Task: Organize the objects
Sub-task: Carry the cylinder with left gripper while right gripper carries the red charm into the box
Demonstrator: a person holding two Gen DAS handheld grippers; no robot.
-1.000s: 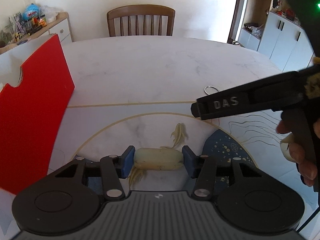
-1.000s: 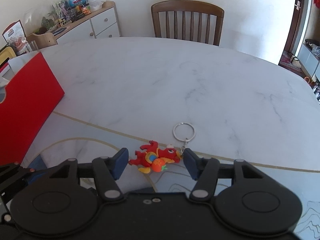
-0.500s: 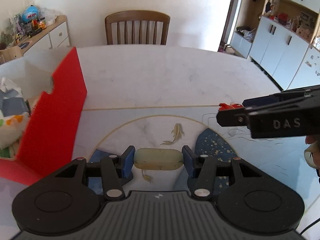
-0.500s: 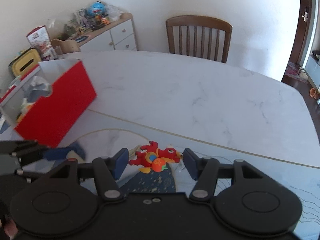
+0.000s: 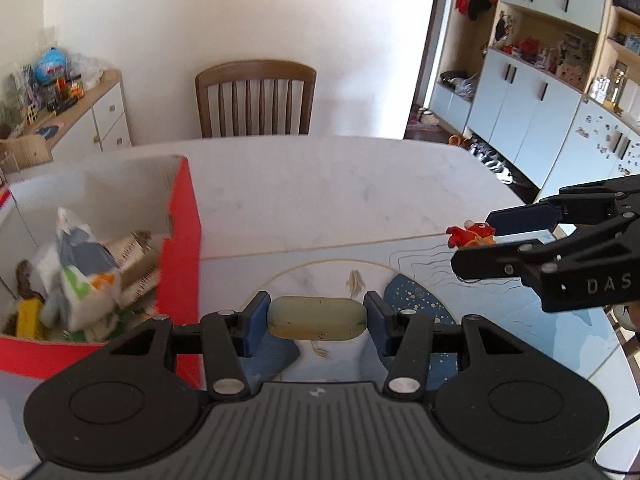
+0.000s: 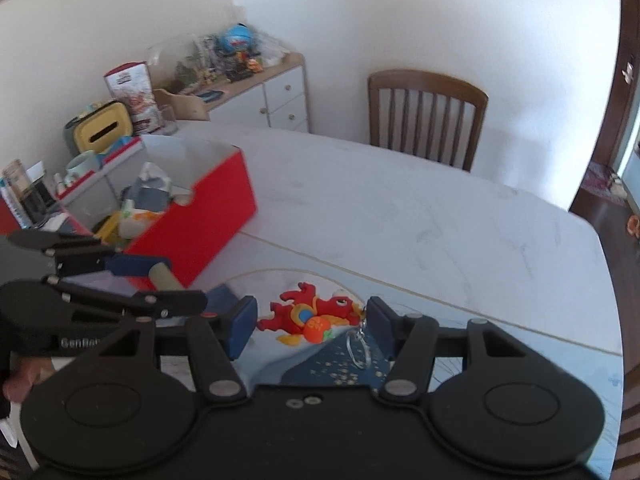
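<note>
2 claws hang above a white marbled surface (image 5: 340, 184), and the landmark for everything here is the red box (image 6: 200, 220) standing open on it. A wooden chair (image 5: 256, 96) sits at the surface's far edge, beyond the box and to its right in both wrist views. The box holds a jumble of packets and wrappers (image 5: 84, 280), blurred in both views.

The left claw (image 5: 316, 316) is just right of the box's near corner and raised off the surface. Its blue pads press on the 2 ends of a pale, rounded oblong object (image 5: 316, 317), which lies level between them.

The right claw (image 6: 308, 320) is farther right of the box, past the left claw, also off the surface. A red dragon keychain (image 6: 308, 314) with an orange ball on its belly spans the gap between its pads, gripped at both ends. The keychain's metal ring (image 6: 358, 346) dangles below its right end.
</note>
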